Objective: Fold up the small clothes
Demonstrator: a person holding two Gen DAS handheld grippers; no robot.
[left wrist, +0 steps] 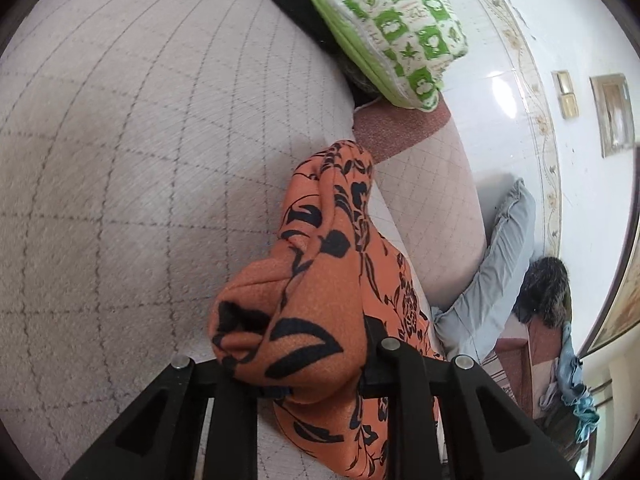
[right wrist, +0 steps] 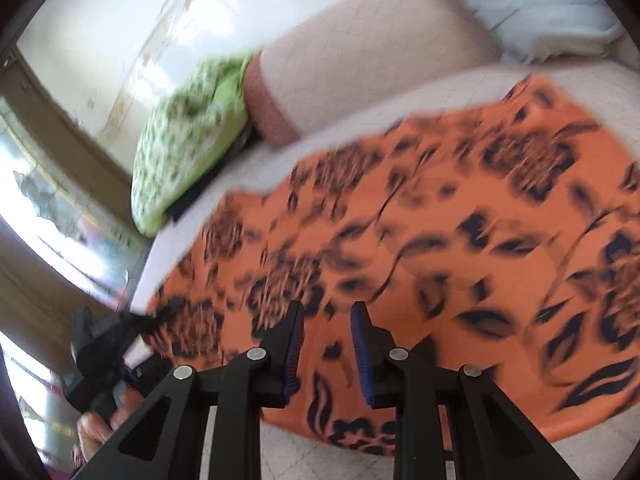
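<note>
Orange cloth (left wrist: 320,280) bunched in the left gripper (left wrist: 320,372), fingers clamped; right gripper (right wrist: 326,354) hovered open above its flat spread.

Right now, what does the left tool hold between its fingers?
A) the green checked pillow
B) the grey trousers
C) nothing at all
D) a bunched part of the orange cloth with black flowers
D: in the left wrist view the left tool is shut on a bunched fold of the orange cloth.
</note>
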